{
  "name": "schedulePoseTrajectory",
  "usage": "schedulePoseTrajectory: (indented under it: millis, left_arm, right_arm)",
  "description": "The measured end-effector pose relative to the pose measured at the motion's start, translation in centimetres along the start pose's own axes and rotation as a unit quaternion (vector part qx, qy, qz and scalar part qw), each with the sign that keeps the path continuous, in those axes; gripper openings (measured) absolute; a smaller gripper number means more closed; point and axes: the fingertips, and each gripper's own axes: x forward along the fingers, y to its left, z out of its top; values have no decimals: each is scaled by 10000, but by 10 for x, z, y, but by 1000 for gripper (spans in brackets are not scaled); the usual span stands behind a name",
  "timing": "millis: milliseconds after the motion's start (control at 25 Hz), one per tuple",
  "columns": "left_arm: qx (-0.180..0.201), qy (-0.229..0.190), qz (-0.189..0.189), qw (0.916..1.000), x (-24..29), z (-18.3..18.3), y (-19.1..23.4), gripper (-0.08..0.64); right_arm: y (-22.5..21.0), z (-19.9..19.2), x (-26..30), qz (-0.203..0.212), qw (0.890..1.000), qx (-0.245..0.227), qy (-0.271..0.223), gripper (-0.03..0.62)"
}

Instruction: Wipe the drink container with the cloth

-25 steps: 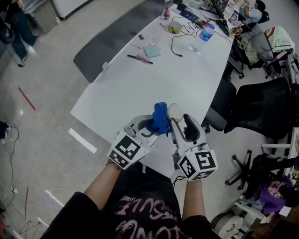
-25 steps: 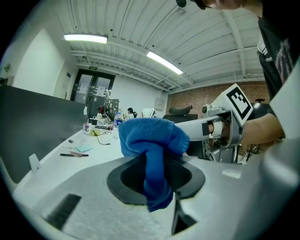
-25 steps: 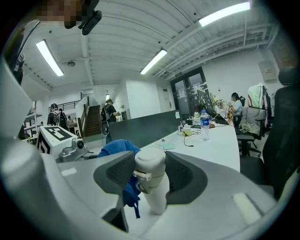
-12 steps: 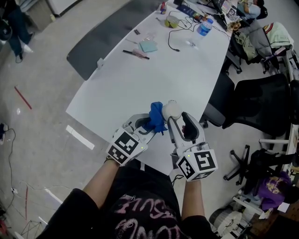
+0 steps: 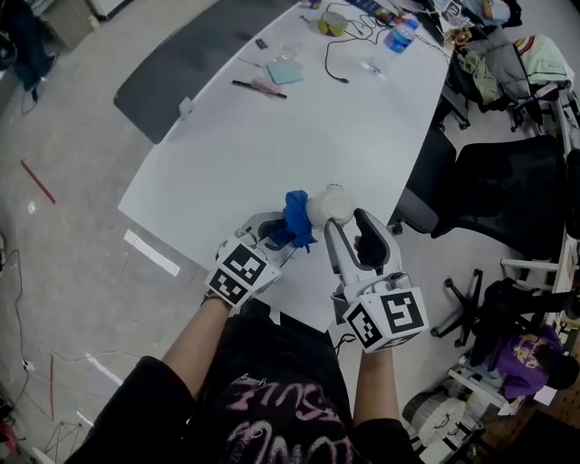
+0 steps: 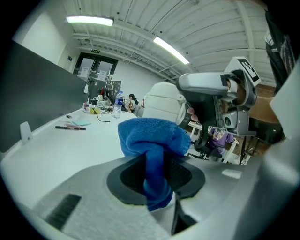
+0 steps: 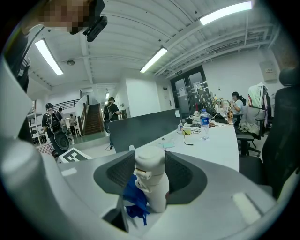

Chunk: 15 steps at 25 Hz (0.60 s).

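Left gripper (image 6: 157, 174): jaws are pinching a folded blue terry cloth (image 6: 152, 136) tight. Right gripper (image 7: 150, 177): jaws, standing wide, are clamping a white cylindrical plastic drink container (image 7: 151, 161), with the cloth touching its side.

A long white table (image 5: 299, 136) ran away across a pale grey floor (image 5: 72, 136), with a dark grey panel (image 5: 181, 68) standing along its far left edge. Black office chairs (image 5: 507, 190) stood by its right edge. Near the far end lay a water bottle (image 5: 400, 36), a black cable (image 5: 329, 62) and pens (image 5: 258, 87). A white strip (image 5: 151, 252) and a red stick (image 5: 37, 181) lay on the floor left of the near corner. Overhead, strip lights (image 6: 89, 20) ran under a white ribbed ceiling (image 6: 140, 14). Glass doors (image 6: 93, 70) stood in the far wall, and a staircase (image 7: 93, 119) rose beyond the panel.
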Motion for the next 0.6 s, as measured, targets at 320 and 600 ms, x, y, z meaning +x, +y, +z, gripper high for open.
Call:
schedulePoseTrajectory:
  millis: [320, 600]
  left_arm:
    - [-359, 104, 24, 9993, 3, -17, 7, 95]
    - [-200, -110, 267, 9994, -25, 4, 5, 95]
  right_arm:
    - [-1, -3, 3, 43, 10000, 16, 25, 206]
    - [-4, -6, -1, 142, 9998, 99, -28, 215]
